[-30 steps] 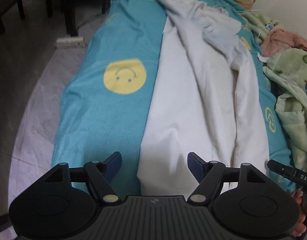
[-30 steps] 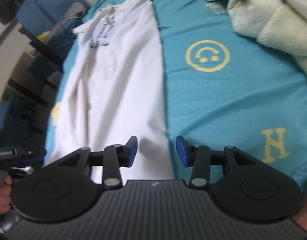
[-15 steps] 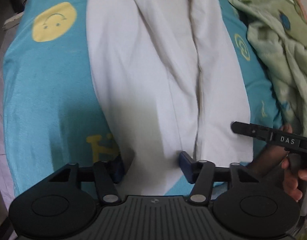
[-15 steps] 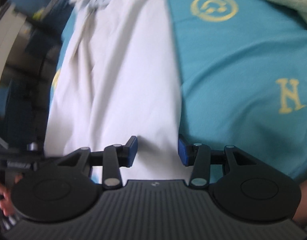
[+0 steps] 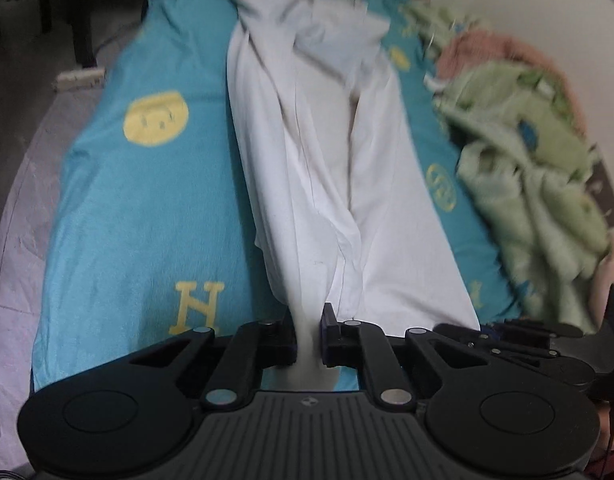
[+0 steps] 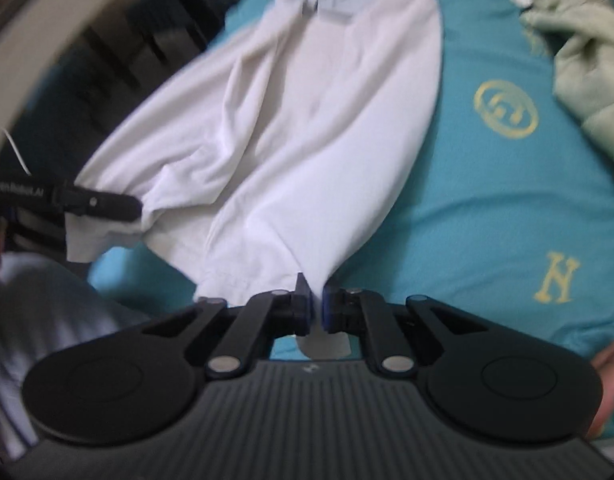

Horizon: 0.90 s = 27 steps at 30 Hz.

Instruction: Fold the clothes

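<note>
Teal bedding printed with yellow smiley faces and letters (image 5: pixel 147 208) covers the bed, and the long white cotton garment (image 5: pixel 319 152) lies lengthwise down its middle, already narrowed into a strip with the sides turned in. A rumpled pale green fleece blanket (image 5: pixel 527 168) sits along the far side, clear of the work. Half a second ago both claws were spread wide, straddling the near hem; now the left gripper (image 5: pixel 309 336) is clenched on the hem's left corner and the right gripper (image 6: pixel 316 312) is clenched on its right corner. The cloth has risen with them, drawn into taut ridges that converge at each pinch, while the far end rests on the bed. With both near corners secured, my judgement is that the hem is being carried toward the far end to halve the strip's length.
</note>
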Each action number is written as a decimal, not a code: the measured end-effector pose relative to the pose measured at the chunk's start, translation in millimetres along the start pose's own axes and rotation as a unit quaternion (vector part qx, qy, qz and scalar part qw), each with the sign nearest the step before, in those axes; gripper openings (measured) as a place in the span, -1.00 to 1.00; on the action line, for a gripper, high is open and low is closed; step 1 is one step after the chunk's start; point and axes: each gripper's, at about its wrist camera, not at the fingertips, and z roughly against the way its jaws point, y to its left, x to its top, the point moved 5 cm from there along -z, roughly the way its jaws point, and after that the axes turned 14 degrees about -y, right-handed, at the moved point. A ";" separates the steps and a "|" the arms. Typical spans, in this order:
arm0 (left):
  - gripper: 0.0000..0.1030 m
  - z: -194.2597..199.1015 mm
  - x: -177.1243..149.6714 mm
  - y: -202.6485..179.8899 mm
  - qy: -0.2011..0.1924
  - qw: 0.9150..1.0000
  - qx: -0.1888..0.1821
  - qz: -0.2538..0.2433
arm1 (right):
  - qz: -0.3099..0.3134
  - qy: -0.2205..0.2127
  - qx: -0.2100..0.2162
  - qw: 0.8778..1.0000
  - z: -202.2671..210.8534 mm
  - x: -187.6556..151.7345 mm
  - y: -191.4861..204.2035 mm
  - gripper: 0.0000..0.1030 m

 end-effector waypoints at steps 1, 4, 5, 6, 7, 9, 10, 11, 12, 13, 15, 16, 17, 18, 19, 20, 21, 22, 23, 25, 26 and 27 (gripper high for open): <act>-0.83 8.3 3.9 -8.5 -0.015 1.000 -0.004 0.003 | -0.005 -0.016 0.007 1.000 12.6 7.3 -2.1 -0.84; -0.86 33.6 7.7 -35.8 -0.050 0.999 -0.015 0.003 | -0.019 -0.067 0.022 0.997 51.0 28.2 -7.7 -0.84; -0.86 44.3 5.7 -43.7 -0.060 0.998 -0.023 -0.002 | -0.022 -0.082 0.026 0.996 64.2 33.3 -8.5 -0.84; -0.86 55.8 3.3 -50.9 -0.070 0.997 -0.031 -0.007 | -0.023 -0.098 0.028 0.995 77.6 36.2 -9.0 -0.84; -0.86 67.7 -3.1 -58.2 -0.077 0.996 -0.039 -0.012 | -0.024 -0.112 0.031 0.993 91.2 37.6 -9.4 -0.84; -0.86 91.7 -18.9 -72.7 -0.089 0.994 -0.054 -0.021 | -0.021 -0.137 0.036 0.990 118.3 32.9 -9.8 -0.84; -0.86 103.7 -26.8 -80.0 -0.096 0.993 -0.061 -0.025 | -0.020 -0.145 0.038 0.988 131.4 26.7 -9.3 -0.84; -0.86 109.2 -31.7 -82.0 -0.099 0.993 -0.064 -0.028 | -0.019 -0.151 0.041 0.988 143.6 18.9 -8.1 -0.84; -0.86 112.3 -35.4 -82.1 -0.101 0.992 -0.065 -0.031 | -0.017 -0.153 0.044 0.987 153.2 7.2 -5.5 -0.84; -0.86 115.4 -39.1 -82.2 -0.103 0.992 -0.066 -0.034 | -0.017 -0.154 0.046 0.987 160.7 -5.8 -3.1 -0.84; -0.86 121.6 -46.6 -82.3 -0.107 0.991 -0.069 -0.039 | -0.019 -0.156 0.052 0.986 174.5 -27.7 -0.5 -0.84; -0.86 124.7 -50.4 -82.4 -0.109 0.991 -0.070 -0.042 | -0.021 -0.156 0.054 0.986 180.6 -36.8 0.7 -0.84; -0.86 127.8 -54.1 -82.4 -0.111 0.990 -0.072 -0.045 | -0.021 -0.157 0.056 0.986 183.5 -40.6 1.3 -0.84; -0.86 130.9 -57.8 -82.5 -0.114 0.990 -0.073 -0.047 | -0.021 -0.159 0.056 0.985 183.4 -39.9 1.2 -0.84; -0.86 134.0 -61.6 -82.6 -0.116 0.989 -0.074 -0.050 | -0.019 -0.162 0.055 0.985 183.0 -36.7 1.4 -0.84; -0.86 137.2 -65.3 -82.7 -0.118 0.989 -0.075 -0.053 | -0.019 -0.165 0.053 0.985 181.2 -31.5 1.2 -0.84; -0.86 140.3 -69.0 -82.7 -0.120 0.988 -0.077 -0.056 | -0.020 -0.168 0.049 0.984 176.6 -22.4 -0.1 -0.84; -0.86 143.4 -72.8 -82.8 -0.122 0.988 -0.078 -0.058 | -0.021 -0.171 0.046 0.984 172.0 -13.4 -1.4 -0.84; -0.86 140.8 -65.7 -82.4 -0.127 0.987 -0.076 -0.061 | -0.022 -0.174 0.043 0.984 166.5 -3.7 -3.0 -0.84; -0.86 127.8 -42.7 -80.0 -0.139 0.986 -0.067 -0.065 | -0.028 -0.179 0.040 0.983 151.6 17.7 -6.7 -0.83; -0.86 119.8 -31.4 -78.6 -0.143 0.986 -0.063 -0.064 | -0.031 -0.181 0.039 0.982 143.0 28.7 -8.4 -0.83; -0.86 109.9 -19.2 -75.5 -0.146 0.986 -0.059 -0.060 | -0.033 -0.183 0.036 0.982 134.0 39.7 -10.2 -0.83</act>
